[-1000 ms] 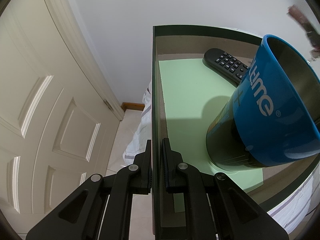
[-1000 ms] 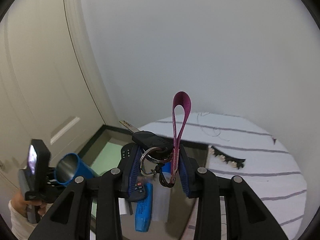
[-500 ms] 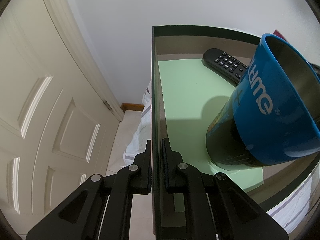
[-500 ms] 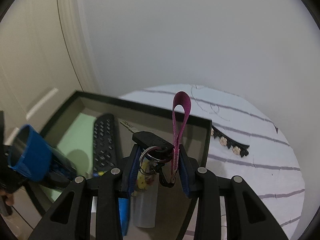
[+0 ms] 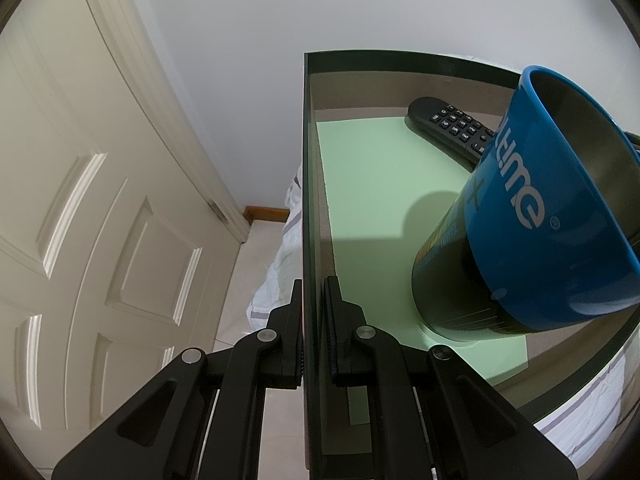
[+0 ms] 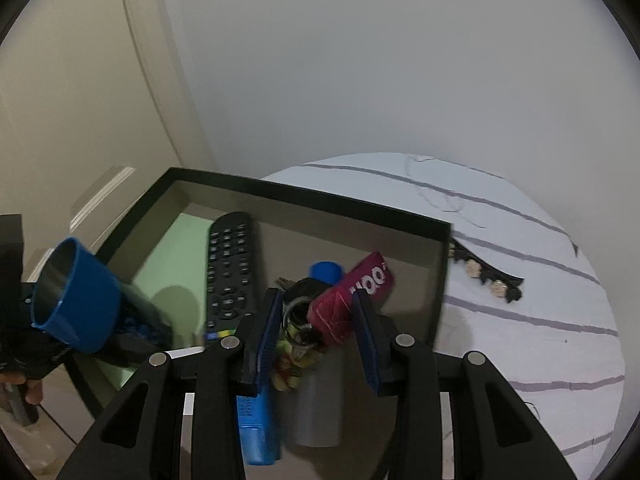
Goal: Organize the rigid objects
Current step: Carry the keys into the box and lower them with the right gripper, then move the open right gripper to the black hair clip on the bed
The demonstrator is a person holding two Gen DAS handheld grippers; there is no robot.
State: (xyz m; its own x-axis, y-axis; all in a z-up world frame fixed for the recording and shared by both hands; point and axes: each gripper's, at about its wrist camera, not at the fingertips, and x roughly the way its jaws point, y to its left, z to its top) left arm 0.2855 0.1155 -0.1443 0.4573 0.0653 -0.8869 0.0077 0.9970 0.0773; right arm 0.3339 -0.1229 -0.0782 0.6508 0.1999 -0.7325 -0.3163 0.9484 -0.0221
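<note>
The right gripper (image 6: 314,326) has come down from above the bed into the box (image 6: 304,196), and the pink strap (image 6: 352,300) that stood upright a second ago now lies flopped over between its fingers. The gripper is narrow, with the keys (image 6: 298,316) and strap between its pads; through the blur I think the pads are pressing on the bunch, though it may already rest on things below. That suggests the keys are about to be let go inside the box.

The left gripper (image 5: 314,332) has not moved. It is pinched tight on the near wall of the box (image 5: 310,200), steadying it.

Inside, a remote control (image 6: 230,276) lies along the green liner (image 5: 380,184), a blue mug (image 5: 536,216) leans tilted at the left end, and a blue-capped bottle (image 6: 326,272) and a blue object (image 6: 256,428) lie under the right gripper. That end is crowded; bare green floor shows between remote and left wall. The far wall stands close beyond the strap. A dark trim strip (image 6: 488,276) lies on the bed (image 6: 520,360), just outside the box.
</note>
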